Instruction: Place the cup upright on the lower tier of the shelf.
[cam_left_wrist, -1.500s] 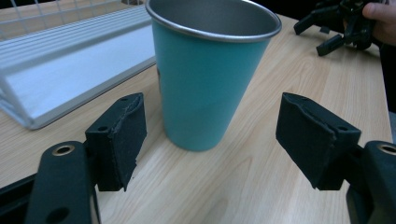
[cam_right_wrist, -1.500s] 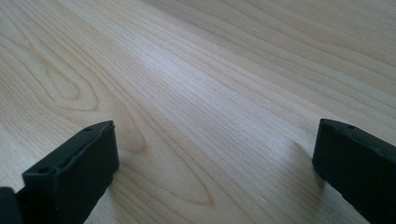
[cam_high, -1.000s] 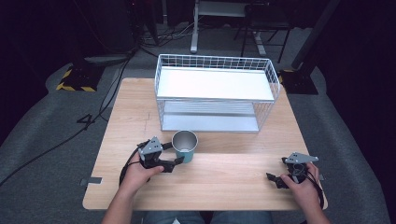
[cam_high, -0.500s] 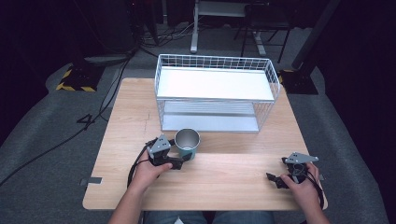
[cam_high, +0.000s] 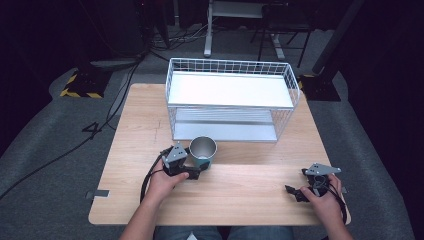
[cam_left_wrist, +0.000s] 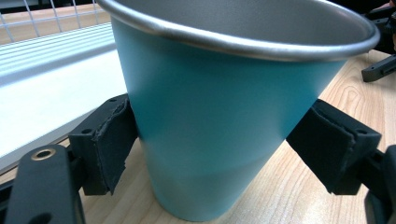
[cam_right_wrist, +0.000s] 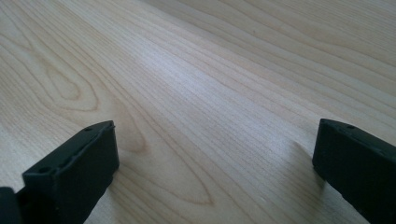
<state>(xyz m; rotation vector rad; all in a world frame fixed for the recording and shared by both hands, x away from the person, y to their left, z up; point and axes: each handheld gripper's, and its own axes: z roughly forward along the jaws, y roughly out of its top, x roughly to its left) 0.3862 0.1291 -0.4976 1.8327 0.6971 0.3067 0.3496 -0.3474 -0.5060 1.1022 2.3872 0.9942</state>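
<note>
The left gripper's (cam_left_wrist: 212, 154) pads (cam_left_wrist: 114, 140) now flank the lower wall of the cup (cam_left_wrist: 224, 121) — the near pad touches it, the far one is at or just off the wall, so the jaws are closing rather than clamped. A second ago this gripper lay further toward the tabletop's (cam_high: 250, 197) left edge; it has slid in, which suggests a grasp is about to happen. The cup stands upright just before the wire rack (cam_high: 230, 102). The right gripper (cam_high: 306, 189) rests wide open, holding nothing, near the right front corner — its hand (cam_high: 325, 196) low and unmoved.
</note>
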